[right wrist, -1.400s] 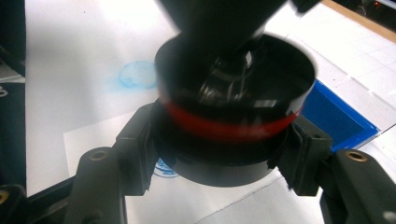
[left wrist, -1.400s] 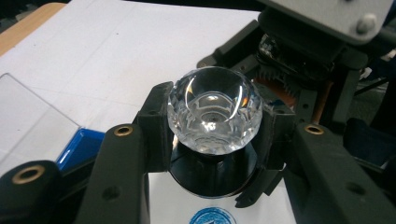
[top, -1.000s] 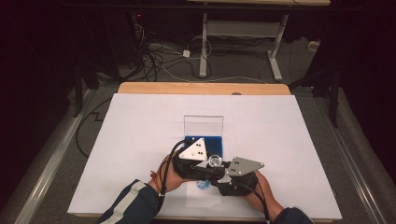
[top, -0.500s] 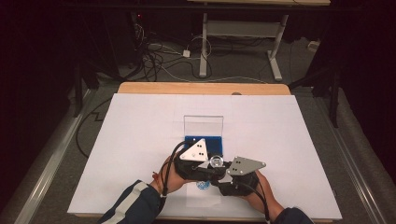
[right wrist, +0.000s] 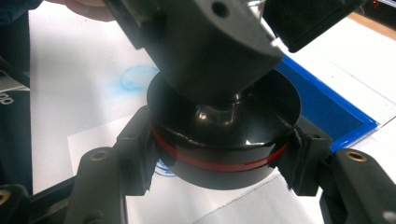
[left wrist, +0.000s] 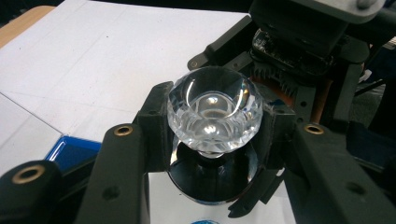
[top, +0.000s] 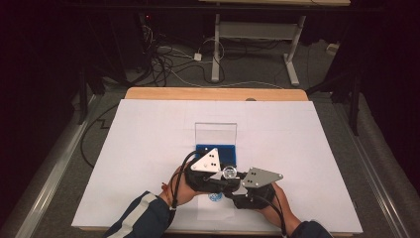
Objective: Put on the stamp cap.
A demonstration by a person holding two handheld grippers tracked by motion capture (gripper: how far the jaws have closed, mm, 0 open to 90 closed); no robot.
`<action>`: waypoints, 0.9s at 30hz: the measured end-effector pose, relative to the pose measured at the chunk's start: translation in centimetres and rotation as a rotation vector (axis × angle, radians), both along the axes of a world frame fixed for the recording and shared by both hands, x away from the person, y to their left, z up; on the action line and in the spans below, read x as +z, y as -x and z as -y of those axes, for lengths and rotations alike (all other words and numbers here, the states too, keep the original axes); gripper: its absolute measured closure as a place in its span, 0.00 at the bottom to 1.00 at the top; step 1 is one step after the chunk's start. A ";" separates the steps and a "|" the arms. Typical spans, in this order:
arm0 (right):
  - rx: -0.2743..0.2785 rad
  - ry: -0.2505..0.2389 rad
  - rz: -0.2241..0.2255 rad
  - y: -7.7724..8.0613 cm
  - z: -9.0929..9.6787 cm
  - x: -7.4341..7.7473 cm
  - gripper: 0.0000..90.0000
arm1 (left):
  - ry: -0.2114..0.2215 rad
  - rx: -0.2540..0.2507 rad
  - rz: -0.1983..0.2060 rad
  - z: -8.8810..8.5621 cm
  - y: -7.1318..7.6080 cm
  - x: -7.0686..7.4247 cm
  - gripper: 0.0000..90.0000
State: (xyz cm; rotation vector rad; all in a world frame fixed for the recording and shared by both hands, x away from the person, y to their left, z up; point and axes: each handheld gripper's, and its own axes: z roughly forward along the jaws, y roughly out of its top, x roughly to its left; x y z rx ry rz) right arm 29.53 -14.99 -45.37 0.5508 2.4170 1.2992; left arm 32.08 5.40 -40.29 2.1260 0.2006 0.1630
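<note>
Crystal knob, high view: a clear faceted knob (top: 229,173) sits between the two grippers, near the table's (top: 148,129) front edge, just in front of a blue tray (top: 218,151) with a clear upright lid.
Grippers, high view: left gripper (top: 224,179) and right gripper (top: 236,189) meet at the knob; grey three-cornered plates ride on top.
Knob, left gripper view: the left gripper (left wrist: 212,126) is clamped on the knob's (left wrist: 214,109) glassy, many-faceted head; a narrow neck joins it to a dark base (left wrist: 212,179) below.
Base, right gripper view: the right gripper (right wrist: 219,149) is clamped on a round, glossy black base (right wrist: 222,154) ringed by a thin red band.
Doing it well: probably separating or joining knob and base. Keep both grips square and firm, turn or pull along the neck's line, since smooth glass may slip.
</note>
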 end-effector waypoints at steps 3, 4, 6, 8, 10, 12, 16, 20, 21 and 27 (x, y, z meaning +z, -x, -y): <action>-0.004 0.002 0.009 0.0 0.0 0.0 0.43 | 0.000 0.001 -0.006 0.0 0.0 0.0 0.60; -0.003 0.001 0.013 0.1 0.1 0.0 0.43 | 0.002 0.003 -0.008 0.0 -0.1 -0.1 0.60; -0.002 0.007 0.019 0.1 0.1 0.0 0.43 | 0.001 -0.001 -0.013 0.0 -0.1 -0.1 0.60; -0.001 0.011 0.019 0.1 0.0 -0.1 0.43 | 0.001 -0.001 -0.016 0.0 -0.1 -0.2 0.60; 0.002 0.015 0.025 0.2 0.0 -0.1 0.43 | 0.002 0.001 -0.014 0.0 -0.1 -0.1 0.60; 0.002 0.015 0.030 0.1 0.1 -0.1 0.43 | -0.004 -0.001 -0.015 0.0 -0.1 -0.1 0.60; 0.004 0.023 0.033 0.2 0.1 -0.1 0.43 | -0.001 -0.003 -0.012 0.1 0.0 -0.2 0.60; 0.007 0.020 0.022 0.2 0.1 -0.1 0.43 | -0.017 -0.007 0.005 0.3 0.2 -0.1 0.60; 0.008 0.017 0.020 0.2 0.0 -0.1 0.43 | -0.019 -0.009 0.008 0.3 0.3 -0.1 0.60; 0.004 0.021 0.029 0.2 0.1 -0.1 0.43 | -0.021 -0.006 0.008 0.3 0.2 -0.1 0.60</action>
